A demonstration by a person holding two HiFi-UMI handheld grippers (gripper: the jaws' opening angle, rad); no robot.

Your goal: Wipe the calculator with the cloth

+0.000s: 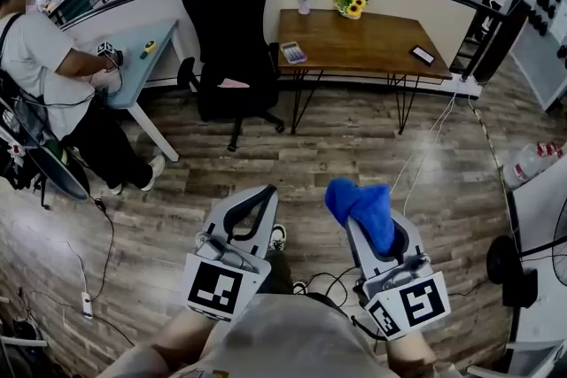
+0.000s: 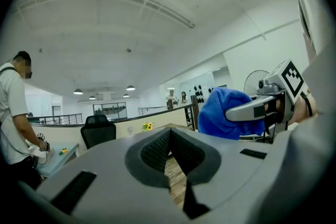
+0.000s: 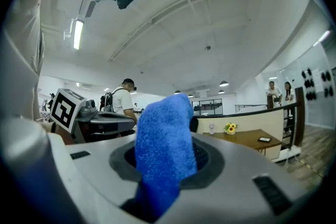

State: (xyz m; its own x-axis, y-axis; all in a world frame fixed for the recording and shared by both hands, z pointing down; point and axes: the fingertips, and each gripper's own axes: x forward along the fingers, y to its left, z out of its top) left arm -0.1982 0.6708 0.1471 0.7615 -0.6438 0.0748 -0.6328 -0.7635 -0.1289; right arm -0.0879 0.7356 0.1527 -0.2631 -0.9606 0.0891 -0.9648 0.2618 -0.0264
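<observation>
A calculator [image 1: 293, 53] lies on the left part of a wooden table [image 1: 372, 49] far ahead of me. My right gripper [image 1: 359, 206] is shut on a blue cloth [image 1: 364, 210], which bunches up over the jaw tips; in the right gripper view the blue cloth [image 3: 164, 152] stands up between the jaws. My left gripper [image 1: 263, 197] is held beside it, jaws together with nothing in them; in the left gripper view the left gripper [image 2: 169, 136] points up and forward. Both are held close to my body, well short of the table.
A black office chair [image 1: 230, 31] stands left of the wooden table. On that table are a bottle [image 1: 304, 0], sunflowers [image 1: 351, 5] and a phone [image 1: 423, 55]. A person [image 1: 53, 75] works at a blue-grey desk [image 1: 146, 57] at left. Cables [image 1: 443, 128] trail on the wood floor.
</observation>
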